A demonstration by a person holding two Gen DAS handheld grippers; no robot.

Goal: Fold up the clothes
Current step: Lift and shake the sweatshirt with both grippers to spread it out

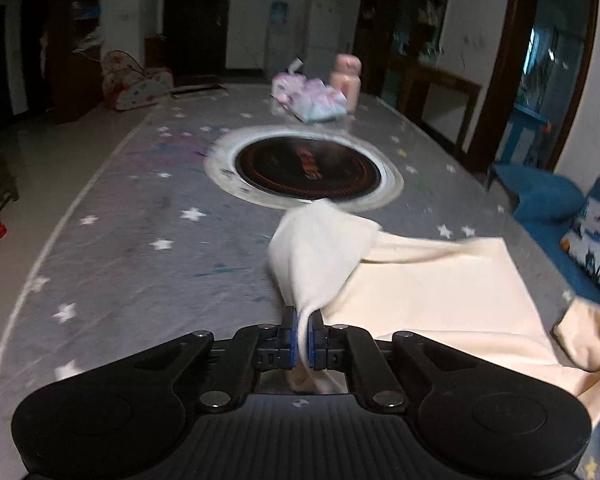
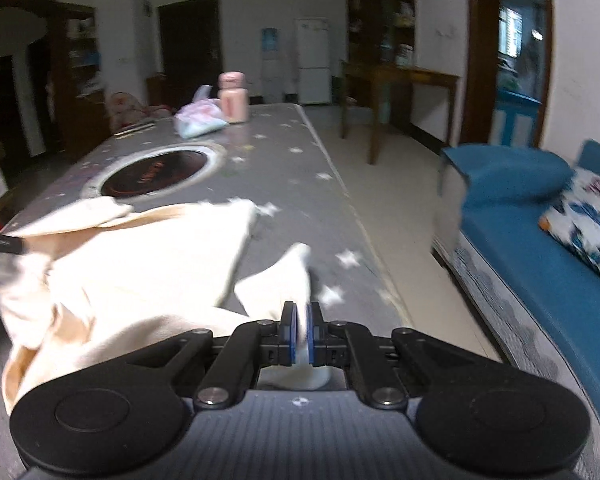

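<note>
On the near right part of the tabletop [image 1: 112, 216], close to its right edge, lies the cream garment [image 1: 440, 284], partly flat and partly lifted into folds. You have it by two ends. Your left gripper [image 1: 303, 322] has its jaws pressed together on a bunched flap of the cloth, which rises from the pads and drapes back toward the round black hotplate [image 1: 308, 170] set in the middle of the tabletop. Your right gripper [image 2: 301, 316] is likewise pinching a narrow tongue of the same cloth, nearer the right edge; it may be a sleeve, but blur makes that hard to settle.

You seem to be in the spreading or first-fold step: both ends gripped, the body of the garment slack and creased between them. The next move likely calls for drawing the two held ends apart until the cloth is taut, then laying them down together so the fold lands square. Keep both pinches firm and keep the fabric off the hotplate.

At the far end sit a pink bottle [image 1: 346, 80] and a pastel bundle [image 1: 312, 100], well apart from your work.
</note>
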